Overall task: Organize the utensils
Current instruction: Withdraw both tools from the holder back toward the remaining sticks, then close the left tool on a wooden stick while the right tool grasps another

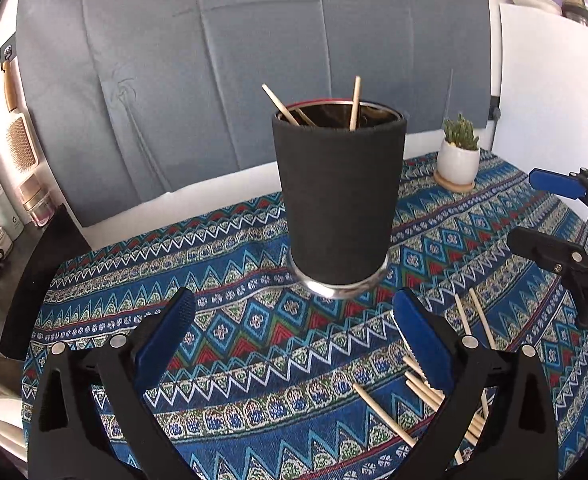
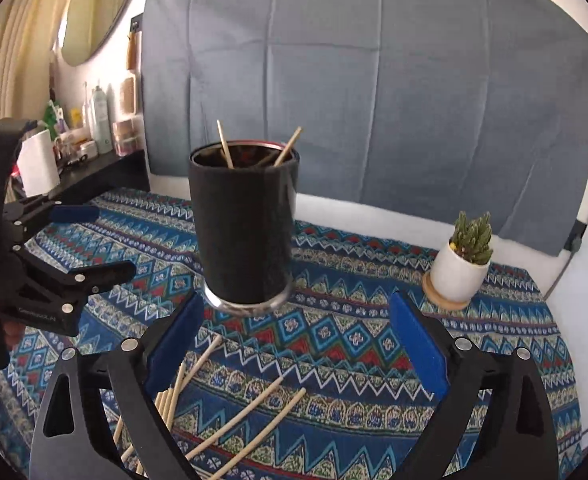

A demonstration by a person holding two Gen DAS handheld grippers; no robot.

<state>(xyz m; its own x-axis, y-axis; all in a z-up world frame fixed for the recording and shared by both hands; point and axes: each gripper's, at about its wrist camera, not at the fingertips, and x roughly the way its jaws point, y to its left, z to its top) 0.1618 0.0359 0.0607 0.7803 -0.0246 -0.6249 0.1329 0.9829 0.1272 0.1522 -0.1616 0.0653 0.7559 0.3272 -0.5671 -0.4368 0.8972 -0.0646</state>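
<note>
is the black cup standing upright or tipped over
Upright. The black cup stands on its metal base on the tablecloth, mouth up, with two chopsticks leaning inside.

Both grippers were black plastic frames with triangular cut-outs, round silver rivets at the joints and blue ribbed pads lining the fingers. The left gripper [image 1: 294, 320] matched the right gripper [image 2: 295, 318]; faint grey lettering marked each body's side

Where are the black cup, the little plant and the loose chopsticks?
Cup [image 1: 339, 200], left wrist view, black side.
Plant [image 2: 471, 238], right wrist view, green leaves.
Chopsticks [image 2: 250, 420], right wrist view, mid-shaft of one.
</note>
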